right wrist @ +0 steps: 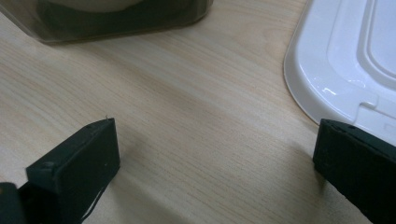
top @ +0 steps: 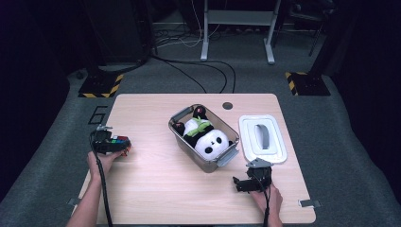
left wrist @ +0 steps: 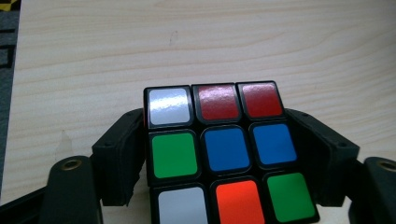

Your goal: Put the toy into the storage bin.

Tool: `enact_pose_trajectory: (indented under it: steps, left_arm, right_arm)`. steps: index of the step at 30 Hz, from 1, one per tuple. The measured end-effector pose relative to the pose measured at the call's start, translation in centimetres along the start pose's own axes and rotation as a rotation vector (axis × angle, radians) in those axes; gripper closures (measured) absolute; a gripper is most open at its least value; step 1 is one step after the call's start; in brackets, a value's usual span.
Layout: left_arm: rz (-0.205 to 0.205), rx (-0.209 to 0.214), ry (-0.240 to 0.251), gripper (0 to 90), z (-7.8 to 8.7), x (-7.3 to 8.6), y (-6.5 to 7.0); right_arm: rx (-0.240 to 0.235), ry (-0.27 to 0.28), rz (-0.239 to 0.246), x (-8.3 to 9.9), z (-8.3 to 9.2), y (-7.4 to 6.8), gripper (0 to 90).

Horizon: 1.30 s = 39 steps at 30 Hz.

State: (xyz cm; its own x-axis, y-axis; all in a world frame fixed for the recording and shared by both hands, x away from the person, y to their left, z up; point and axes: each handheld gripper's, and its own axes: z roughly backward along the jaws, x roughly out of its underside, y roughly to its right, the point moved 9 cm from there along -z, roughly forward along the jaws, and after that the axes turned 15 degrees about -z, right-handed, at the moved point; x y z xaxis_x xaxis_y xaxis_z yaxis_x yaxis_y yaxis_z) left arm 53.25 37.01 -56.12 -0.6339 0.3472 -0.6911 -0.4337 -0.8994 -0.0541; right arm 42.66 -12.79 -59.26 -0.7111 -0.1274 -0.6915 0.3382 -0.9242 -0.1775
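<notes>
Centrally, we take the puzzle cube (left wrist: 224,154) as the thing in hand: it sits on the worktop (top: 156,184) near that surface's left edge, well apart from the other things. In the left gripper view we see its upper face with white, red, green, blue and orange stickers, and the two black jaws of the left gripper (top: 113,144) stand one at each side of it. Both inner faces lie right against the cube's sides, with no gap that we can make out, so we read the jaws as clenched on the cube, which rests on the wood. In the high view the left hand (top: 100,161) comes in from the bottom left behind this gripper.

Further right, near the middle of the worktop, we find a clear storage box (top: 182,137) set at a slant, and a panda plush toy (top: 208,139) lies inside it with its white head toward the near end. Just beside the box, on the right, a white lid (top: 279,151) with a grey handle lies flat.

Nearest the person on that side, the right gripper (top: 242,183) hovers low over bare wood in front of the lid's near corner; its jaws stand wide apart, released, with nothing between them. The right hand (top: 267,198) holds it from below.
</notes>
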Motion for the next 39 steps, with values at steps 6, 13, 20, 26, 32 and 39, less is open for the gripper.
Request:
enact_pose_trajectory:
  steps: [6,13,20,26,32,39]
  left_arm:
    - [-0.009,-0.036,-0.009,28.4,-0.3,0.1,0.1]
    - [-0.040,-0.082,-0.042,33.0,-0.3,0.2,0.0]
    - [-0.037,-0.085,-0.032,34.0,-0.3,0.1,0.0]
    - [-0.044,-0.075,-0.026,34.1,0.1,-0.1,0.2]
    - [-0.068,-0.062,-0.016,34.1,0.8,-0.8,0.7]
    - [-0.092,-0.041,0.009,34.1,1.7,-2.1,1.6]
  right_arm:
    - [0.000,0.000,-0.001,0.0,0.0,0.0,0.0]
    - [0.000,0.000,-0.001,0.0,0.0,0.0,0.0]
    - [0.000,0.000,-0.001,0.0,0.0,0.0,0.0]
    - [0.000,0.000,-0.001,0.0,0.0,0.0,0.0]
    - [0.000,0.000,-0.001,0.0,0.0,0.0,0.0]
    - [0.000,0.000,-0.001,0.0,0.0,0.0,0.0]
